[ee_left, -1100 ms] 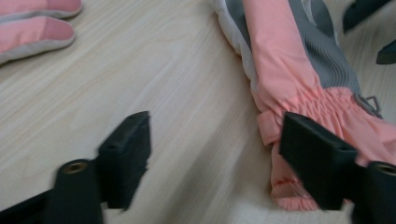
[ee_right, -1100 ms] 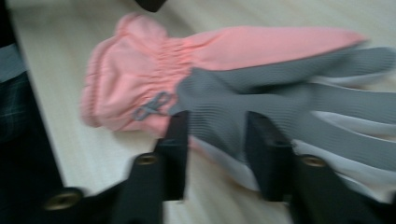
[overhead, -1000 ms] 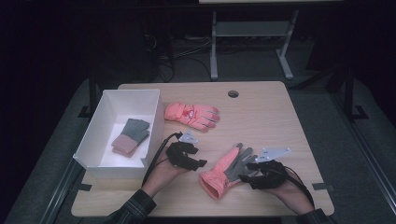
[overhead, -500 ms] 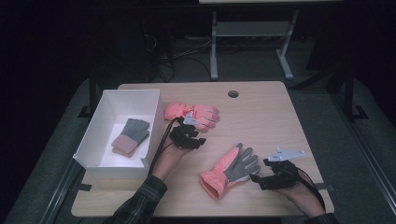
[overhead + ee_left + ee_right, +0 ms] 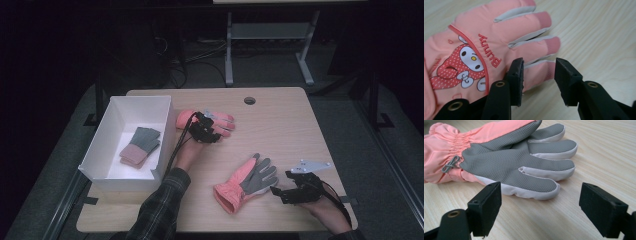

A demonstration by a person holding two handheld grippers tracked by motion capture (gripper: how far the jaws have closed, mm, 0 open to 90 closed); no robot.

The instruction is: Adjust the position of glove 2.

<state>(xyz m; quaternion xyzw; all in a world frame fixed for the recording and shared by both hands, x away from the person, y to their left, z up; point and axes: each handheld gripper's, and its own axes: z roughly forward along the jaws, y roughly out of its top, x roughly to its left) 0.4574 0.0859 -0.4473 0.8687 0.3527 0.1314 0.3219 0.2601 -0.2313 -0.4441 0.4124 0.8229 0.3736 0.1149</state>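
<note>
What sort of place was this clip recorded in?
Probably a lab or recording room, not a home: a plain wooden table with a cable hole, loose cables on the dark floor behind, and a metal stand.

The left tongs (image 5: 216,129) reached far forward on an outstretched forearm, their jaws just then closing; the right tongs (image 5: 278,192) rested near, jaws spread wide.

"Bunny" in red — upside down on the pink glove (image 5: 486,50)
</note>
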